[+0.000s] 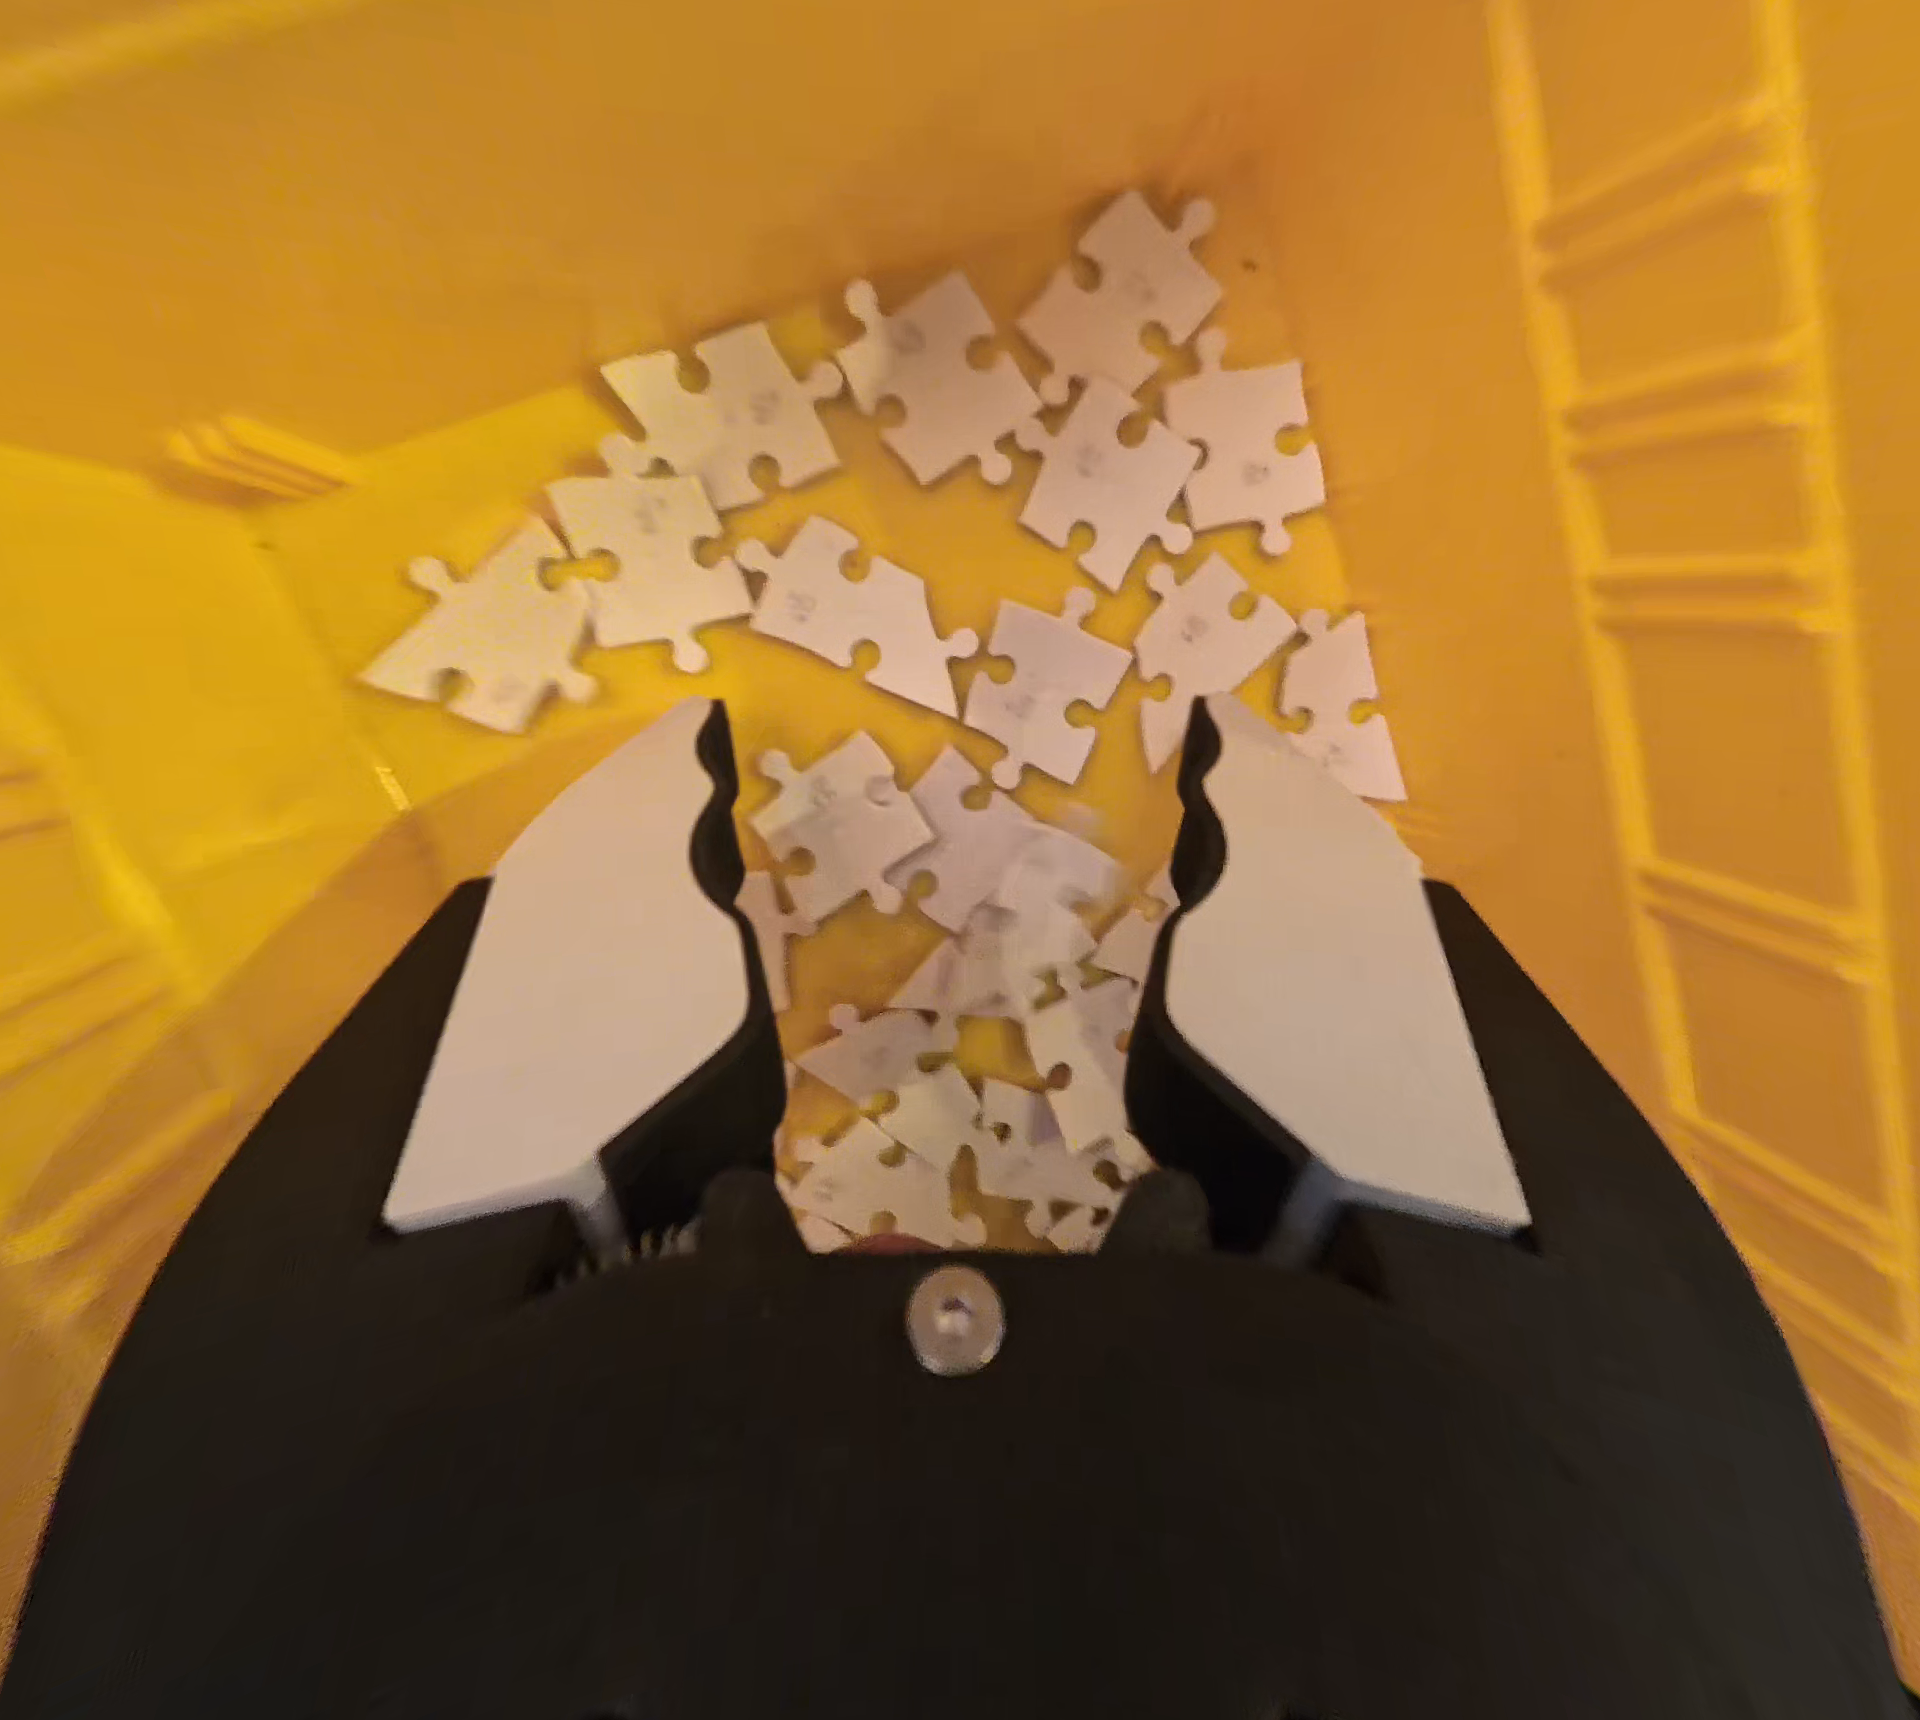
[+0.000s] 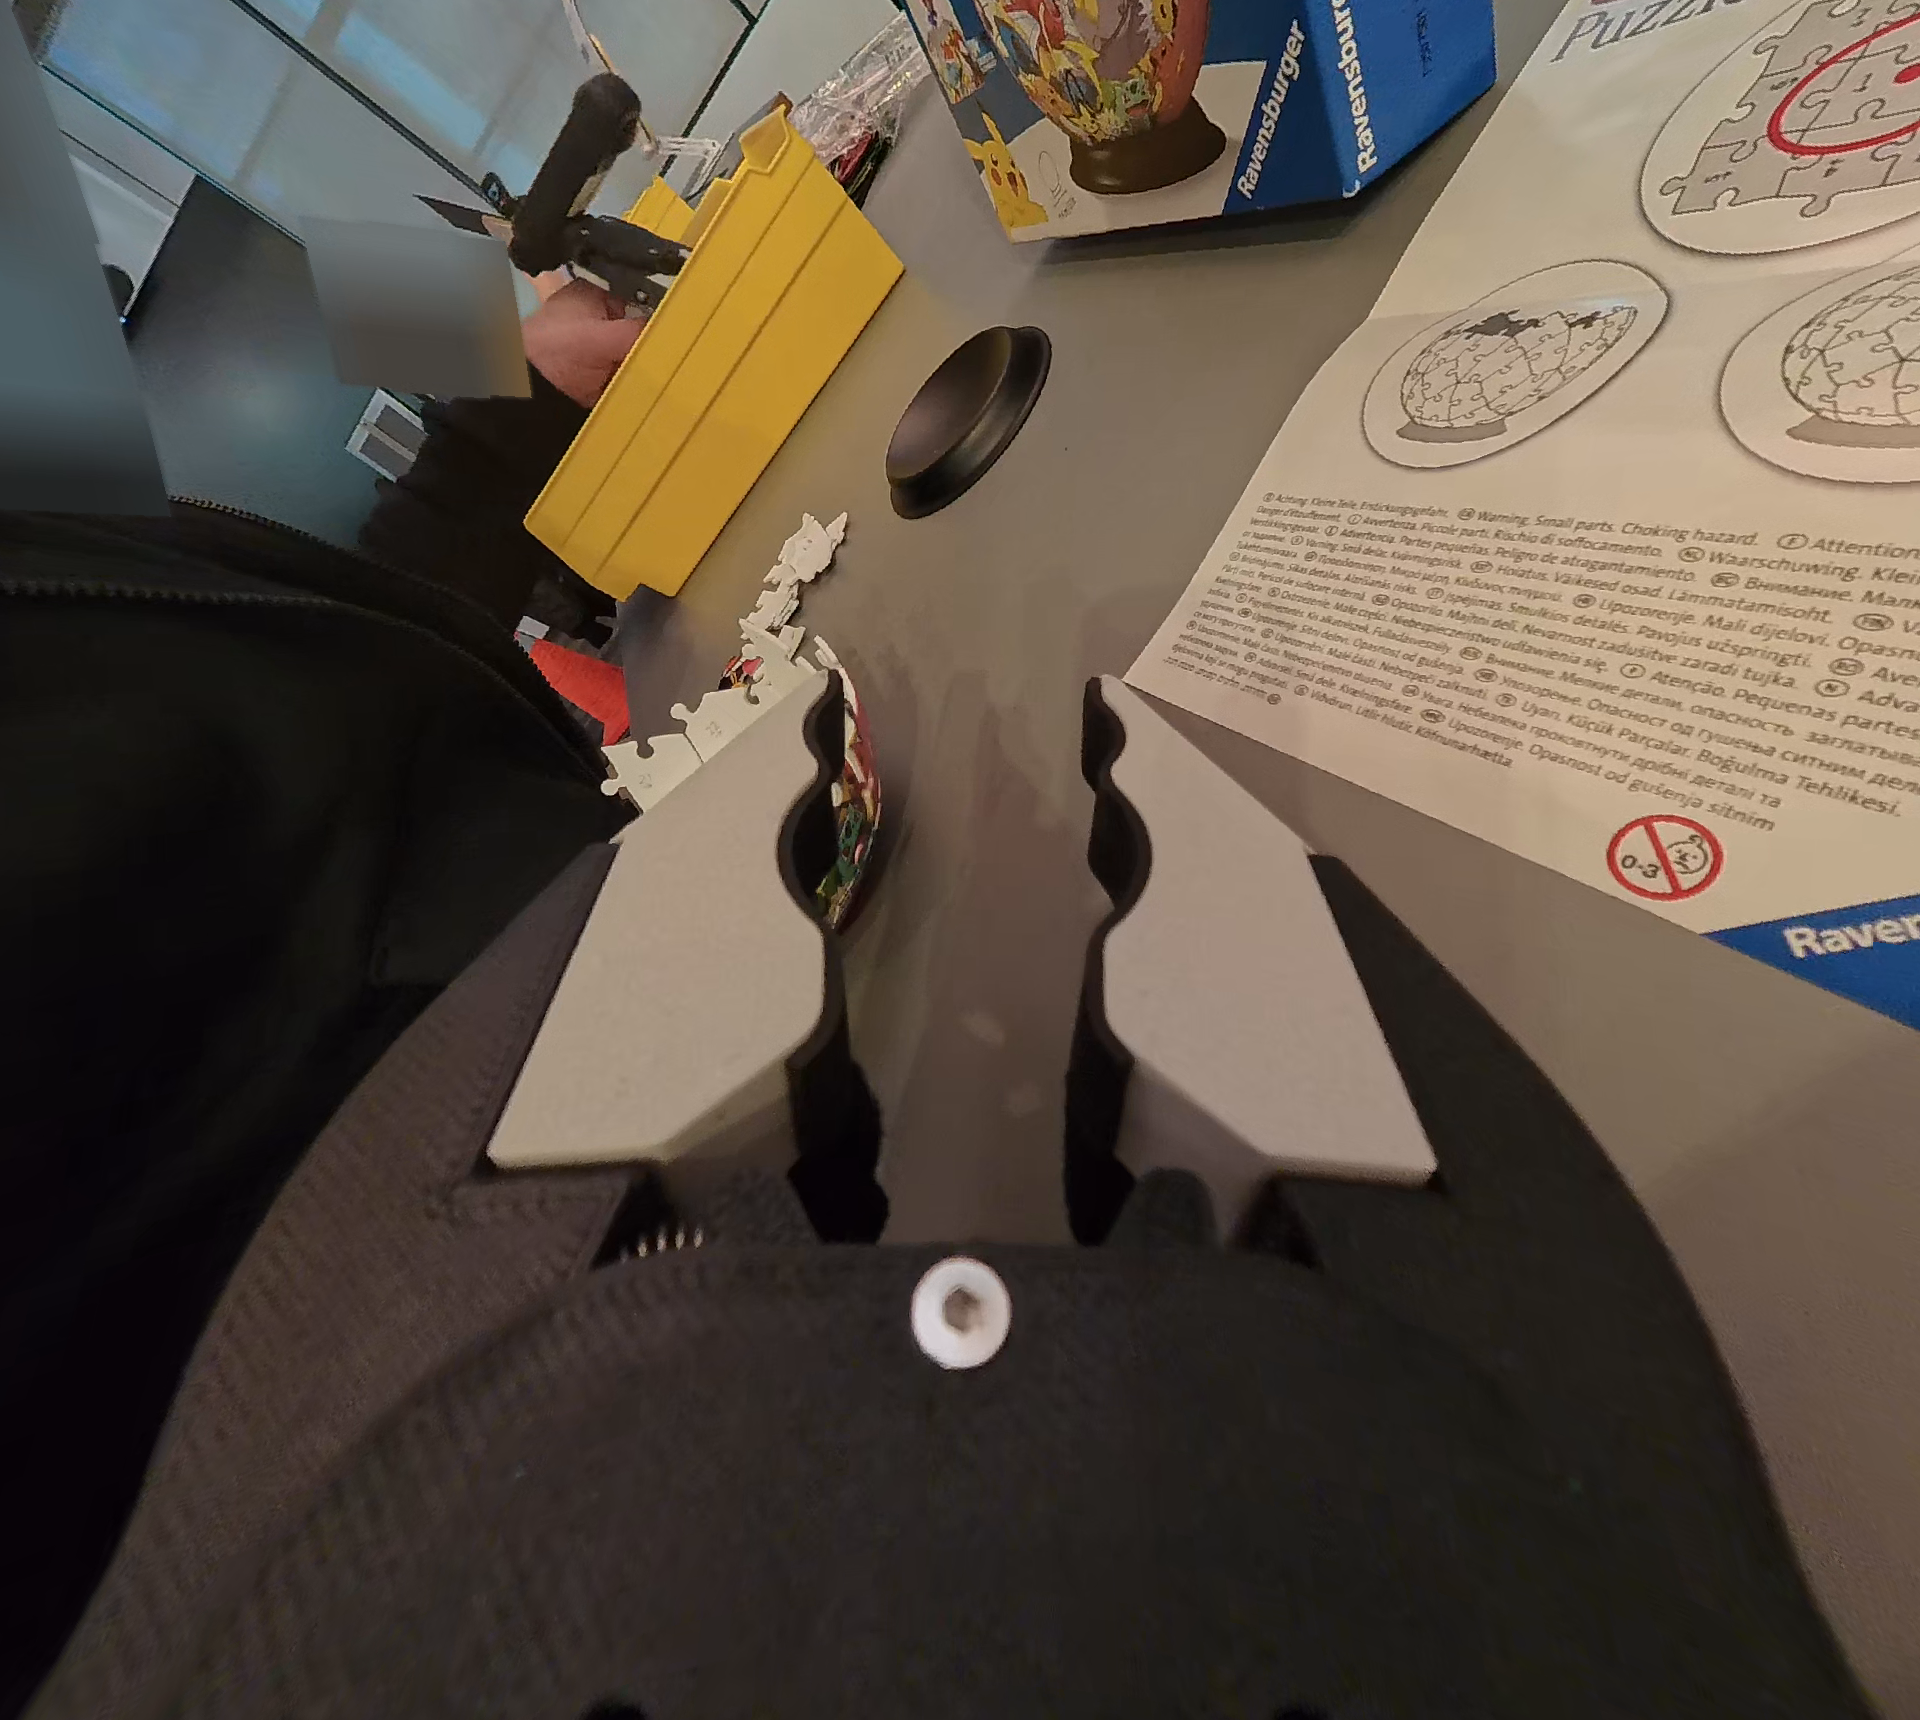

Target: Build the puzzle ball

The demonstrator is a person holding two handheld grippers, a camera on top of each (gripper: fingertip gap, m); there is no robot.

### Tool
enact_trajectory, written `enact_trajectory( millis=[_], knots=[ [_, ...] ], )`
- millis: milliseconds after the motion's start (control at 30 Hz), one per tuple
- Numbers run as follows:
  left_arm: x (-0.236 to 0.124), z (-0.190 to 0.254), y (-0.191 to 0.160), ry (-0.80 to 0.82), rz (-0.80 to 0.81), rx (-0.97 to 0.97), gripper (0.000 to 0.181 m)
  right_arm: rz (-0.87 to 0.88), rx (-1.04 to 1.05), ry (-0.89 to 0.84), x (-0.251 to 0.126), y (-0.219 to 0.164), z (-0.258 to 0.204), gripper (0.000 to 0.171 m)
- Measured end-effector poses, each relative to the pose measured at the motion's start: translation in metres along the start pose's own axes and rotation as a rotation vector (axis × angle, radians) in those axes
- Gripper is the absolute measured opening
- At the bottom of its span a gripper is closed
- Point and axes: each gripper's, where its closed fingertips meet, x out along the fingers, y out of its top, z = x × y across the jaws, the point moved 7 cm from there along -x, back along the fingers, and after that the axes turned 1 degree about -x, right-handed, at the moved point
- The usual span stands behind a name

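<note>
yellow plastic bin (image 1: 312, 236): smooth, slight sheen | pale flat puzzle pieces (image 1: 1070, 694): matt backs | grey tabletop (image 2: 1039, 631): smooth, faintly reflective | white paper instruction sheet (image 2: 1558, 465): matt, creased | round black stand (image 2: 966, 423): glossy plastic

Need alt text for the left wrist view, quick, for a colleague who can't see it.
The open left gripper points down into a yellow plastic bin, holding nothing. Loose white puzzle pieces, blank side up, cover the bin floor, spread flat farther off and piled between the fingers. The picture is slightly blurred.
</note>
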Motion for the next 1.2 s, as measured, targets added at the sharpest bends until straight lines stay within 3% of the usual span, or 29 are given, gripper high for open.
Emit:
enact_trajectory(
  millis=[167, 300, 433, 500, 600, 867, 900, 967, 1000, 1067, 1200],
  knots=[
    [-0.011, -0.026, 0.014, 0.194, 0.108, -0.019, 0.062, 0.000, -0.002, 0.003, 0.000, 0.000, 0.000, 0.045],
    [-0.004, -0.037, 0.017, 0.348, 0.010, 0.066, 0.041, 0.003, -0.003, 0.003, 0.000, 0.000, -0.001, 0.045],
    [0.008, -0.039, 0.016, 0.342, -0.004, 0.069, 0.024, 0.003, -0.004, 0.004, 0.000, 0.000, -0.001, 0.045],
    [0.007, -0.044, 0.015, 0.330, -0.006, 0.023, 0.029, 0.005, -0.003, 0.005, 0.000, 0.000, -0.001, 0.044],
    [0.009, -0.043, 0.014, 0.260, -0.003, -0.004, 0.017, 0.005, -0.003, 0.007, -0.001, 0.000, -0.001, 0.045],
    [0.005, -0.040, 0.006, 0.216, -0.014, -0.049, 0.014, 0.008, -0.005, 0.009, -0.001, 0.000, -0.001, 0.044],
    [0.002, -0.037, 0.004, 0.209, -0.015, -0.038, 0.000, 0.009, -0.005, 0.010, -0.001, 0.000, -0.001, 0.044],
    [-0.006, -0.036, 0.007, 0.250, 0.030, -0.025, 0.003, 0.008, -0.003, 0.011, -0.001, 0.000, -0.001, 0.045],
    [-0.010, -0.039, 0.011, 0.282, 0.069, -0.029, 0.022, 0.007, -0.003, 0.010, -0.001, 0.000, -0.001, 0.045],
    [-0.010, -0.043, 0.016, 0.296, 0.096, -0.037, 0.039, 0.006, -0.004, 0.011, -0.001, 0.000, -0.001, 0.045],
    [0.007, -0.047, 0.018, 0.348, 0.036, 0.017, 0.047, 0.006, -0.008, 0.009, 0.000, 0.000, -0.002, 0.045]
  ],
)
